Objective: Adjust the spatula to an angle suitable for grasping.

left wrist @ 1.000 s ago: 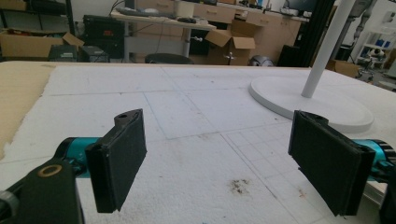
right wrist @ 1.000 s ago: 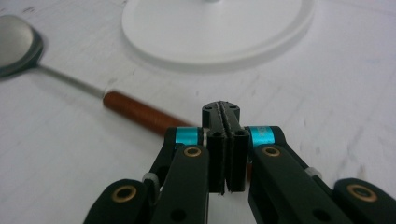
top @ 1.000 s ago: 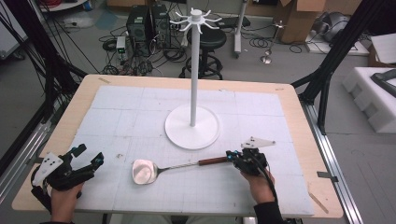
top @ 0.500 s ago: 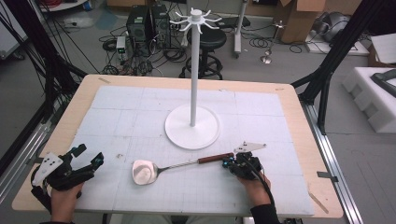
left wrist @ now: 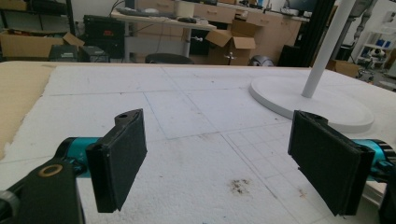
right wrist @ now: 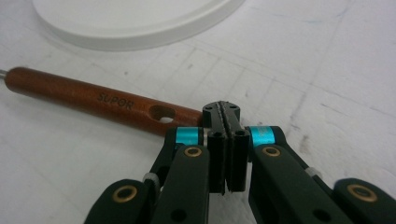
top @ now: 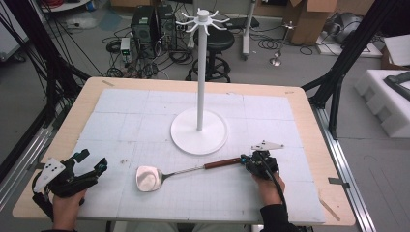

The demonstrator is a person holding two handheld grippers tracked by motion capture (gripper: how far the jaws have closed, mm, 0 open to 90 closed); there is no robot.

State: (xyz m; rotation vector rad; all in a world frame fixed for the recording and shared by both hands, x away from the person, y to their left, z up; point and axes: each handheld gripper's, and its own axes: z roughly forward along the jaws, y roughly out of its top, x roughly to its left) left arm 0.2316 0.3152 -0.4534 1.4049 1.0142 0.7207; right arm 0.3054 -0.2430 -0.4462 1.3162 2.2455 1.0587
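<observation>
A metal spatula (top: 147,178) with a red-brown wooden handle (right wrist: 93,100) lies flat on the white mat, its blade pointing left. My right gripper (top: 246,160) sits at the handle's right end. In the right gripper view, my right gripper (right wrist: 223,112) has its jaws pressed together, with the tips right against the handle's holed end and nothing visible between the pads. My left gripper (top: 92,161) rests open at the front left corner, far from the spatula. In the left gripper view, the left gripper (left wrist: 229,168) has only bare mat between its pads.
A white hook stand (top: 199,130) rises from a round base mid-table, just behind the spatula handle, and its base (left wrist: 308,105) also shows in the left gripper view. The wooden table edge (top: 314,145) frames the mat. Cables, boxes and a stool lie beyond the table.
My right gripper has shifted slightly left along the table toward the handle's end. The spatula has barely moved, and the left gripper has stayed put.
</observation>
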